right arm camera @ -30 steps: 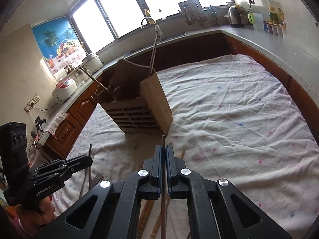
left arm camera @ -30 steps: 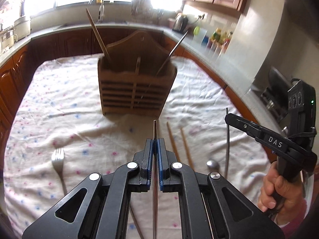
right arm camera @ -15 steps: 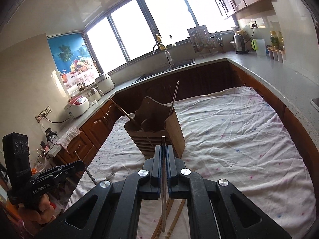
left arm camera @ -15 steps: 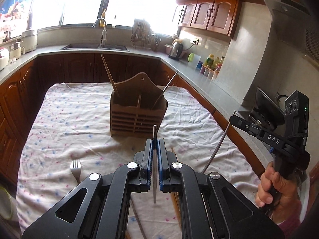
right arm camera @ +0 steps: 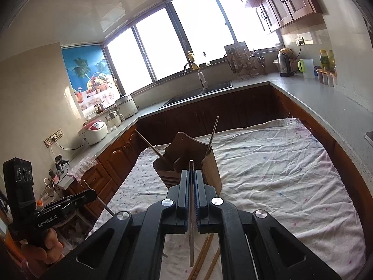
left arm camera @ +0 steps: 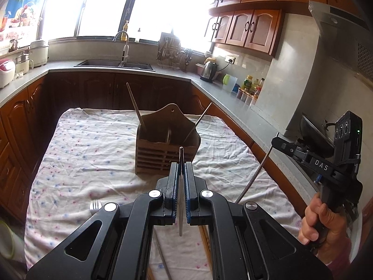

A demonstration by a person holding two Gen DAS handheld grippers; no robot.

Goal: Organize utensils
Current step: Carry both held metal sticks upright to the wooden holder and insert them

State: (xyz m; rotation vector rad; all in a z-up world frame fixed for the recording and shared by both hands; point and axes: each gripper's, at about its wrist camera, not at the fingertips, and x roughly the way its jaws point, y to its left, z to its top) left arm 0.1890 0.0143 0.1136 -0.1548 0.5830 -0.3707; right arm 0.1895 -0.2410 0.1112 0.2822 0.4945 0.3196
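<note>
Slatted wooden holder [left arm camera: 166,150] mid-cloth [left arm camera: 81,154]; left gripper [left arm camera: 181,194] and right gripper [right arm camera: 191,197] each clamp a thin metal utensil, both raised higher than before.

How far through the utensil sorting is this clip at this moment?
Partly done. Two utensils already lean in the wooden holder. In hand: the left gripper and right gripper are each shut on a thin metal utensil. Left: a fork and chopsticks lie on the tablecloth.

Both wrist views raised above table, facing window; sharing wooden holder [left arm camera: 166,147], mid-distance
</note>
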